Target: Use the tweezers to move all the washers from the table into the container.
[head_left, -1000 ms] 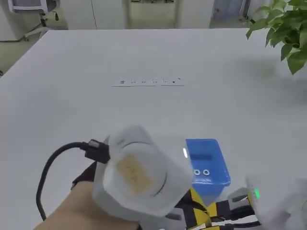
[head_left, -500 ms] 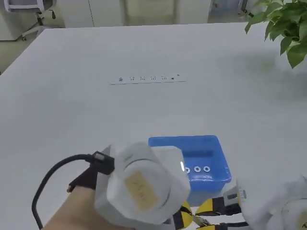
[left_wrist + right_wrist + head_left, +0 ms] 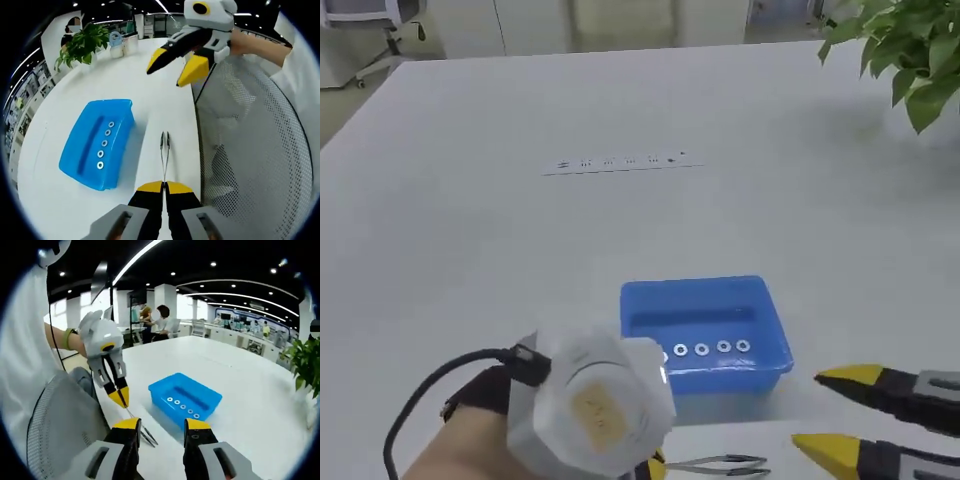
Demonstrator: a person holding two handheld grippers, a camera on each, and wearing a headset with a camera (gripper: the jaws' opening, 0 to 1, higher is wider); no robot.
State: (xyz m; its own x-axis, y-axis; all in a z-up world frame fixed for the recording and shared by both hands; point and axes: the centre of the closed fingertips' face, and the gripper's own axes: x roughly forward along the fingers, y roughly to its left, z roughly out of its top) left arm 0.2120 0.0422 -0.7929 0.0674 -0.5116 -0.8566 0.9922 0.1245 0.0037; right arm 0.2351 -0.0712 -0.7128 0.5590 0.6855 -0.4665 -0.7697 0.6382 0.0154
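White desk (image 3: 470, 250) stretches wide across the head view, with a thin panel (image 3: 620, 163) carrying a row of small marks set toward its far side. Green plant (image 3: 910, 50) leaves hang in at the top right. An office chair (image 3: 360, 15) stands beyond the far left corner. In the left gripper view, a grey mesh chair back (image 3: 250, 140) sits just beside the desk edge. In the right gripper view, seated people (image 3: 160, 322) are far back under ceiling light strips (image 3: 137, 257).

The container (image 3: 692, 289) is a shallow blue rectangular tray, upright on the white worktop (image 3: 620, 230) near its front edge. Five small silver washers (image 3: 104, 143) lie flat inside it in one straight row, close to a long wall. The slim metal tweezers (image 3: 164, 152) are just beside the container and apart from it. Their rear end is pinched in the closed tongs of the left gripper (image 3: 164, 184), and their tips are nearly together.
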